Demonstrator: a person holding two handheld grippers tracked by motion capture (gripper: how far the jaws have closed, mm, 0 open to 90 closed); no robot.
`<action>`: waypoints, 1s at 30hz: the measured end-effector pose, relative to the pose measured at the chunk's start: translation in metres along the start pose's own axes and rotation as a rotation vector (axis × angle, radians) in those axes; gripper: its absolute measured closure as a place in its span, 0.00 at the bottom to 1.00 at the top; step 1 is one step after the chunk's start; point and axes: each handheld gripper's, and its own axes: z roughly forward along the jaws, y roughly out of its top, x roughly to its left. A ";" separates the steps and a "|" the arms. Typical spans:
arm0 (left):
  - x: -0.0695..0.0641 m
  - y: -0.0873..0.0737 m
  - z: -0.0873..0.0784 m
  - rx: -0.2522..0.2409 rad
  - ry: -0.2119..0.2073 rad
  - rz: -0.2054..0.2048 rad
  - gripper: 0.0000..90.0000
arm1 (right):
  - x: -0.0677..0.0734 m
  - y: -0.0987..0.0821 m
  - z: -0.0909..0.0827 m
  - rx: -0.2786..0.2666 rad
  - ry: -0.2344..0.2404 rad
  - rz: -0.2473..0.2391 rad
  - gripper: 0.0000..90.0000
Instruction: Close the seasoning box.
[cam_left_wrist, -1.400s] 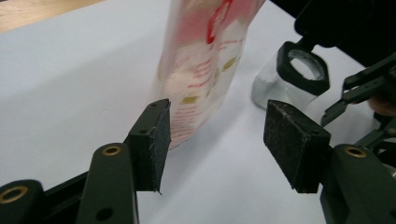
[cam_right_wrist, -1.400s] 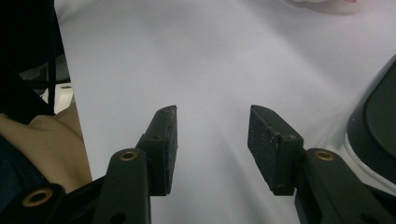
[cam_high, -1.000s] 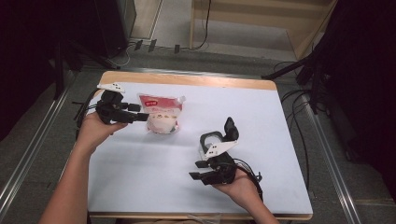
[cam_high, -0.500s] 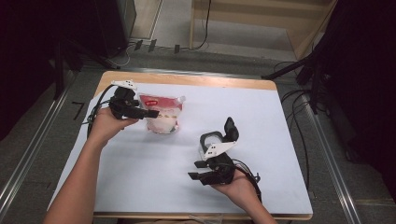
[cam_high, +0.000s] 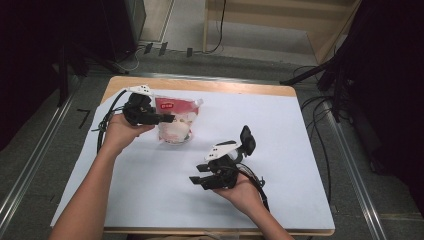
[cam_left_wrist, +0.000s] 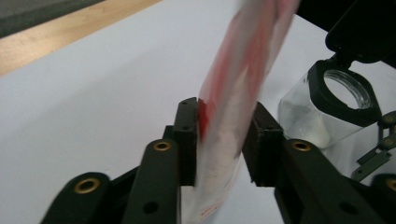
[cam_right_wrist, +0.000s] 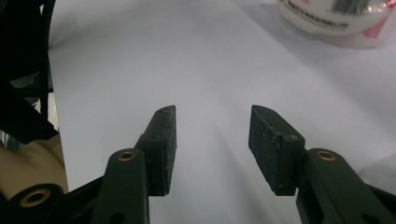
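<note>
In the high view the bag (cam_high: 174, 120) lies at upper left of the white table (cam_high: 300, 150), with the left gripper (cam_high: 162, 119) reaching into it from its left side. In the left gripper view the bag (cam_left_wrist: 233, 107) stands between the jaws, which have just been closing; the left pad meets its edge, the right sits just beside it, and the blur hides whether they pinch. A glass jar (cam_left_wrist: 327, 112) sits at right. The right gripper (cam_high: 199, 181) rests low centre, well apart from the bag, jaws half open on nothing.

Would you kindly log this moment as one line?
left gripper: closing on pouch | right gripper: open, empty | jar: lid open, on table
</note>
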 end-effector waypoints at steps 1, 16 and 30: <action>0.000 0.000 0.000 0.000 0.000 0.000 0.82 | 0.000 0.000 0.000 0.000 0.000 0.000 0.58; -0.031 0.021 -0.004 0.018 -0.022 -0.029 1.00 | 0.011 0.006 0.005 -0.059 -0.021 -0.014 0.57; -0.064 0.040 -0.041 0.006 -0.127 -0.107 1.00 | 0.013 0.006 0.009 -0.050 -0.044 -0.002 0.60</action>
